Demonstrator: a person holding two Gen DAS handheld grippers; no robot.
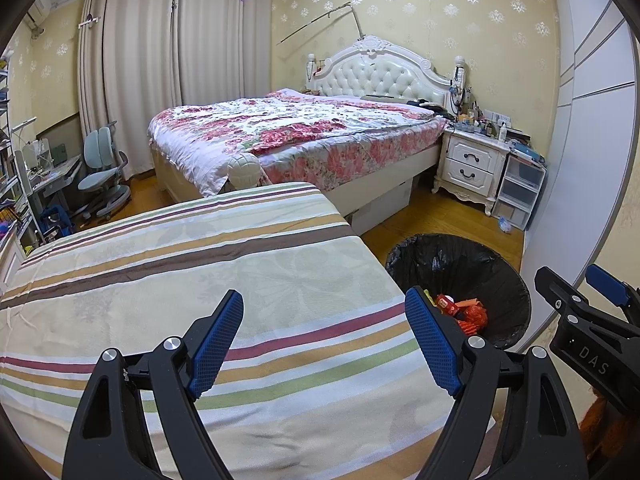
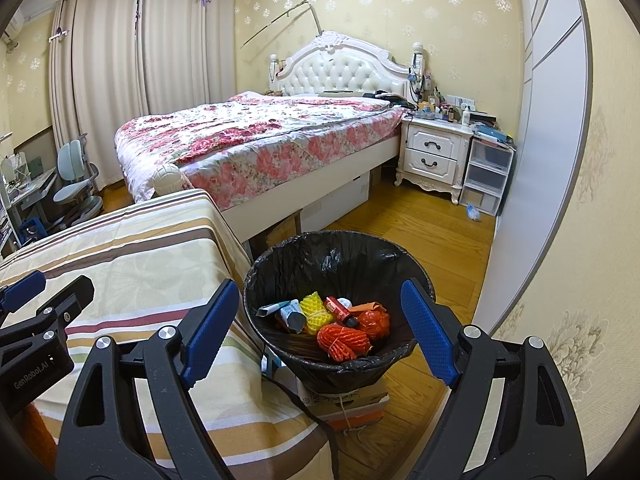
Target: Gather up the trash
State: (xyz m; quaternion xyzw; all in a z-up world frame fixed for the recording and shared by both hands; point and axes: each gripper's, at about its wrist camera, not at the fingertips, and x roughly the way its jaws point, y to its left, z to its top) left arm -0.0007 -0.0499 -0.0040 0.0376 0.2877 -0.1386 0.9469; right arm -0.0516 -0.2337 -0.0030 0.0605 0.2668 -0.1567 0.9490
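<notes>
A bin lined with a black bag (image 2: 340,256) stands on the floor beside a table under a striped cloth (image 2: 140,248). Inside lie orange net bundles (image 2: 342,340), a yellow foam net (image 2: 314,310), a red can (image 2: 340,310) and a crumpled tube (image 2: 280,308). My right gripper (image 2: 320,292) hovers open over the bin's near rim, nothing between its blue pads. My left gripper (image 1: 324,304) is open and empty above the striped cloth (image 1: 240,264), with the bin (image 1: 460,248) to its right. Each gripper shows in the other's view: right gripper (image 1: 572,280), left gripper (image 2: 60,284).
The bin rests on a cardboard box (image 2: 348,396). Behind it are a bed with a floral quilt (image 2: 260,136), a white nightstand (image 2: 434,156) and plastic drawers (image 2: 486,176), with a small crumpled scrap (image 2: 472,212) on the wood floor. A desk chair (image 1: 100,176) stands far left.
</notes>
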